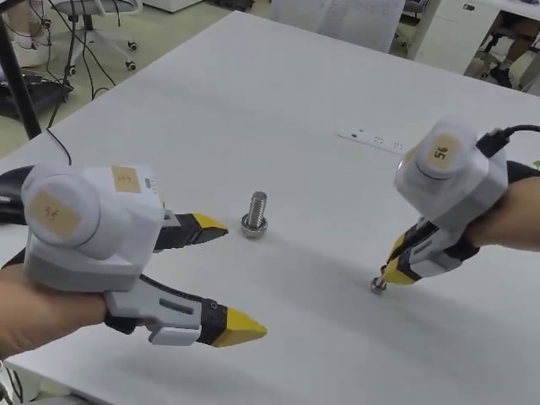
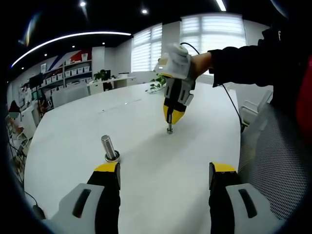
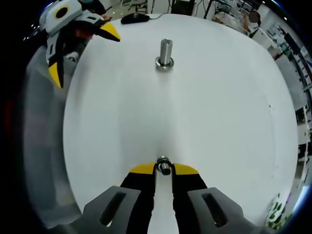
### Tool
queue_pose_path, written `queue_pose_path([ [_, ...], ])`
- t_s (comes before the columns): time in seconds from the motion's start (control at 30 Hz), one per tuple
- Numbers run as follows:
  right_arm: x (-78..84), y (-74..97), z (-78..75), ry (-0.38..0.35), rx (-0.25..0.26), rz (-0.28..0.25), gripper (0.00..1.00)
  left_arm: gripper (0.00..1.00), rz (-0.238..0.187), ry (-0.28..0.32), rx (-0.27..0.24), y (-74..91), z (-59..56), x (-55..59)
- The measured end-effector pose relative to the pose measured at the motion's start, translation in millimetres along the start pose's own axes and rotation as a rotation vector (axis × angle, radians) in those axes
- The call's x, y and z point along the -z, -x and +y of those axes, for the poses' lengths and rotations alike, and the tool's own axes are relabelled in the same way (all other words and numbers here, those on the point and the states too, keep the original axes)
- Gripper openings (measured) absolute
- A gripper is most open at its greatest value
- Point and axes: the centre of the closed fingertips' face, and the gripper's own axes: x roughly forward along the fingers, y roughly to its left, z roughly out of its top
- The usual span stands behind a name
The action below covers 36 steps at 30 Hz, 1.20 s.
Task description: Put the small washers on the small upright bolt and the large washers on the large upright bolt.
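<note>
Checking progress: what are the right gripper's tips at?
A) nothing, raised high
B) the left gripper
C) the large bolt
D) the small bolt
D: the right gripper is shut around the small bolt, well apart from the large bolt.

Large bolt (image 1: 257,213) upright; small bolt (image 1: 379,286) apart
</note>
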Motion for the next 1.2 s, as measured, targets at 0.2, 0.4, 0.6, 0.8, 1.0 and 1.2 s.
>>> queue_pose_path([
  [0.2, 1.1, -7.9, 0.4, 0.006, 0.004, 0.0, 0.13, 0.74, 0.004, 0.001, 0.0, 0.2, 0.1, 0.9],
  [0.4, 3.2, -13.5, 0.9, 0.003, 0.007, 0.0, 0.13, 0.74, 0.009, 0.001, 0.0, 0.2, 0.2, 1.5],
  [0.6, 3.5, -14.8, 0.0, 0.008, 0.012, -0.007, 0.14, 0.73, 0.01, 0.001, 0.0, -0.1, 0.1, 1.7],
  [0.8, 3.1, -15.5, -1.3, 0.018, 0.014, -0.014, 0.15, 0.73, 0.01, 0.0, 0.003, -0.9, 0.0, 1.6],
  [1.0, 3.6, -17.5, -2.8, 0.027, 0.018, -0.02, 0.18, 0.73, 0.011, -0.001, 0.004, -1.7, 0.0, 1.5],
  [1.2, 4.2, -15.4, -5.3, 0.02, 0.026, -0.033, 0.25, 0.73, 0.013, -0.003, 0.008, -2.9, -0.5, 1.5],
])
